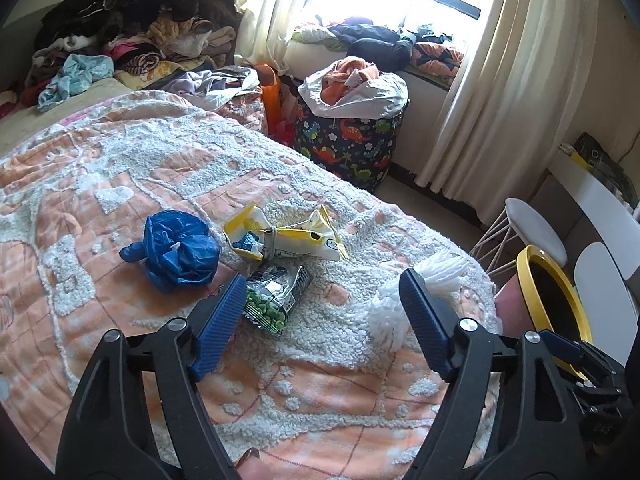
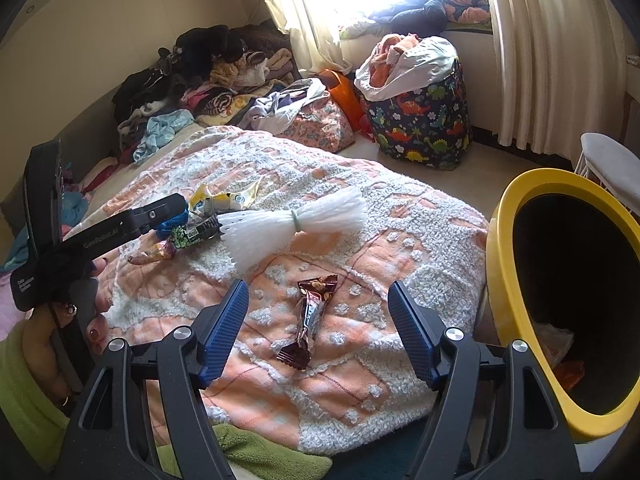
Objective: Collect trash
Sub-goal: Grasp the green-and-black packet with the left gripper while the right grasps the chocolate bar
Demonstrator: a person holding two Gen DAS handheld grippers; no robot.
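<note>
Trash lies on the orange and white blanket. In the left wrist view, my open left gripper hovers over a green pea snack packet, with a crumpled blue bag, a yellow and white wrapper and white foam netting around it. In the right wrist view, my open, empty right gripper sits above a brown snack bar wrapper. The foam netting lies beyond it. A yellow-rimmed bin stands at the right, with some trash inside. The left gripper also shows at the left.
A clothes pile fills the bed's far end. A dinosaur-print basket full of laundry stands on the floor by the curtains. A white stool and white desk stand right of the bed. A green towel lies at the near edge.
</note>
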